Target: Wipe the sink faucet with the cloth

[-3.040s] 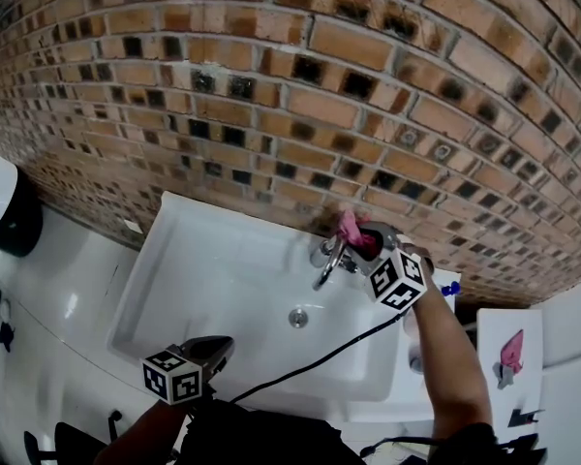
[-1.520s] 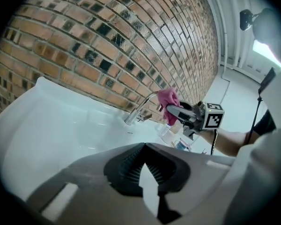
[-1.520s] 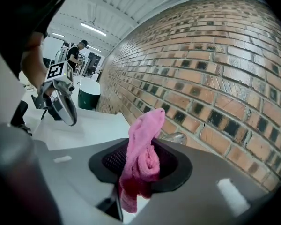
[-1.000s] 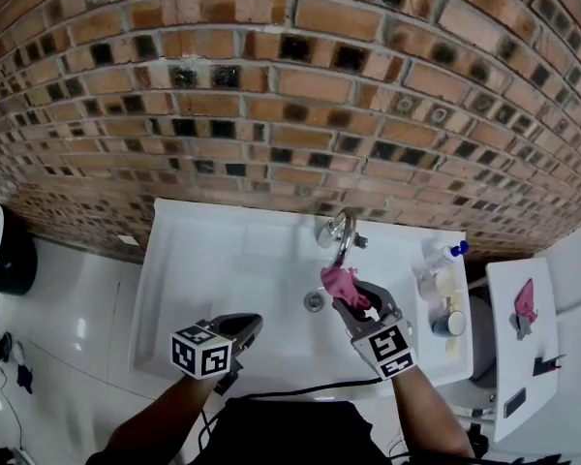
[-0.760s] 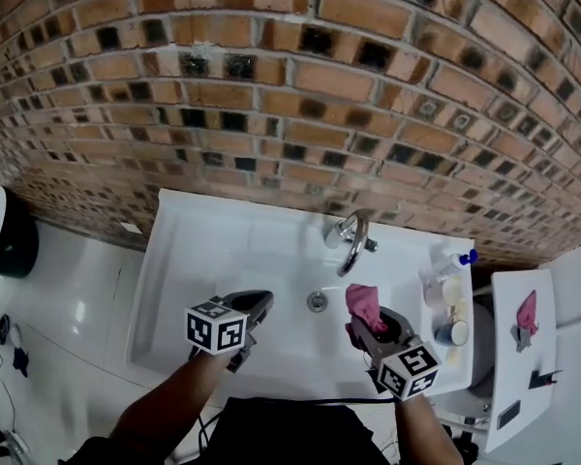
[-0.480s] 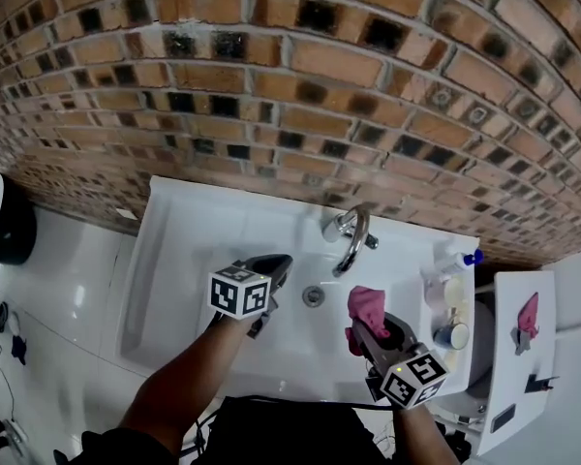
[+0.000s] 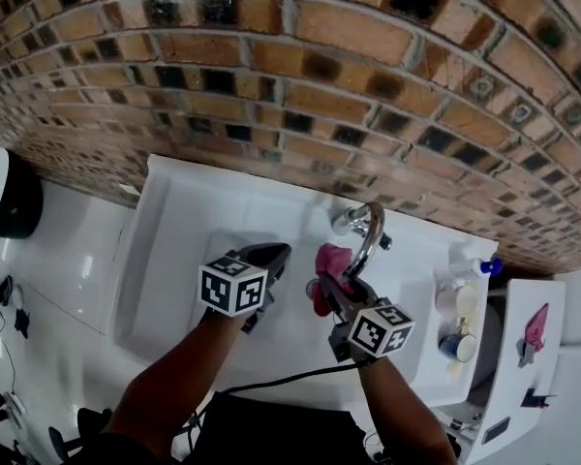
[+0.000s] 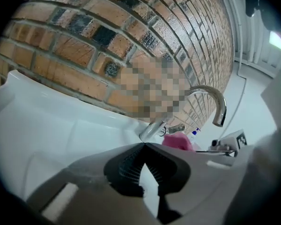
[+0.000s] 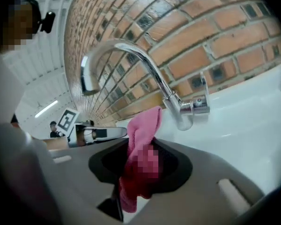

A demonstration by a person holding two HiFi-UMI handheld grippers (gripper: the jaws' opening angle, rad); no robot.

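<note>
A chrome curved faucet (image 7: 366,232) stands at the back of the white sink (image 7: 174,231), against the brick wall. My right gripper (image 7: 331,289) is shut on a pink cloth (image 7: 328,271), held over the basin just left of the spout and apart from it. In the right gripper view the pink cloth (image 9: 143,149) hangs from the closed jaws, with the faucet (image 9: 145,74) arching above and behind it. My left gripper (image 7: 271,258) hovers over the basin to the left of the cloth, shut and holding nothing. The left gripper view shows the faucet (image 8: 210,102) and the cloth (image 8: 178,141) beyond its tips.
A soap bottle with a blue cap (image 7: 470,277) and small containers (image 7: 457,342) sit on the sink's right ledge. A white surface at the right (image 7: 523,376) carries another pink item (image 7: 536,325). A black bin (image 7: 15,197) stands on the floor at left.
The right gripper has carried the cloth from the faucet's base down over the basin, then left and up beside the spout. The left gripper has risen from the front rim toward the middle.
</note>
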